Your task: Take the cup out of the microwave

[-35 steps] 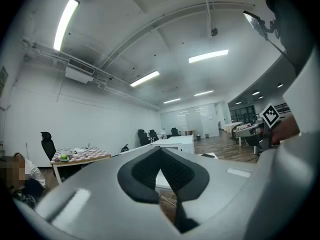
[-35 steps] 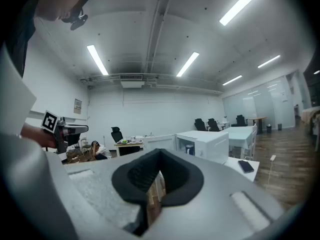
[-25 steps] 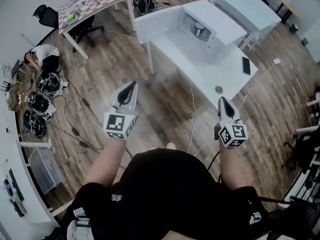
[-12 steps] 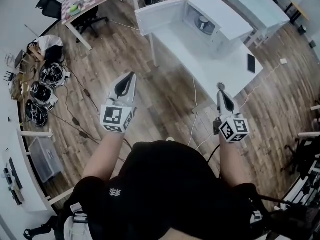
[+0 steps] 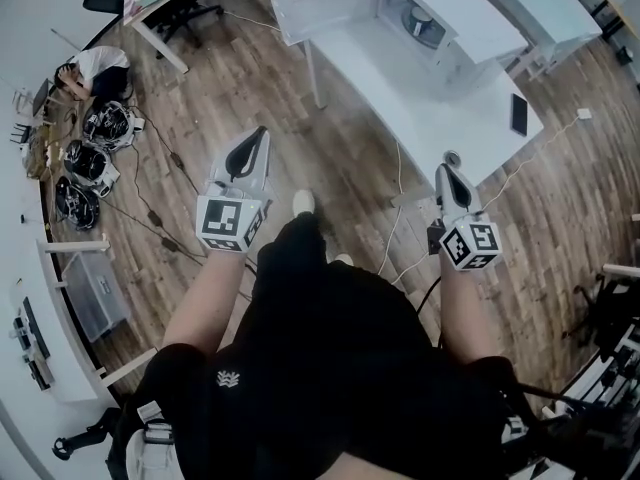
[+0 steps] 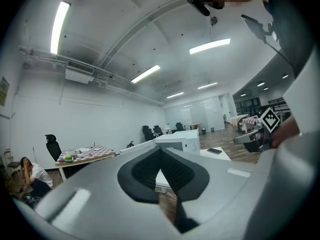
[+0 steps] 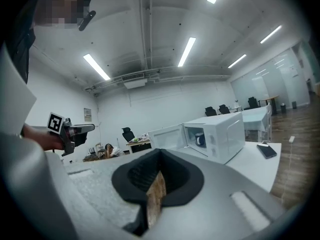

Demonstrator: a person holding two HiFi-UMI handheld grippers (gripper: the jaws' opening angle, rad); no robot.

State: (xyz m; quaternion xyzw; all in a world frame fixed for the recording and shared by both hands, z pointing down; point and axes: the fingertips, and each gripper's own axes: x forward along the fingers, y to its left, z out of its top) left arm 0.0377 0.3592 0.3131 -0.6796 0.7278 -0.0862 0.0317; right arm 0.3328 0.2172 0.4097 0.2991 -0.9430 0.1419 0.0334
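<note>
Progress is at its very start, as far as the views show: the dark blue cup sits inside the white microwave oven at the top of the head view, on the white surface. The oven's door is swung wide open, so that step needs no doing. The left gripper and the right gripper hover mid-frame above the wooden floor, well apart from the oven, each with its jaws closed together on nothing. By my judgement almost everything is left: closing in on the surface, parting one pair of jaws, reaching into the cavity, gripping the cup and drawing it out.
</note>
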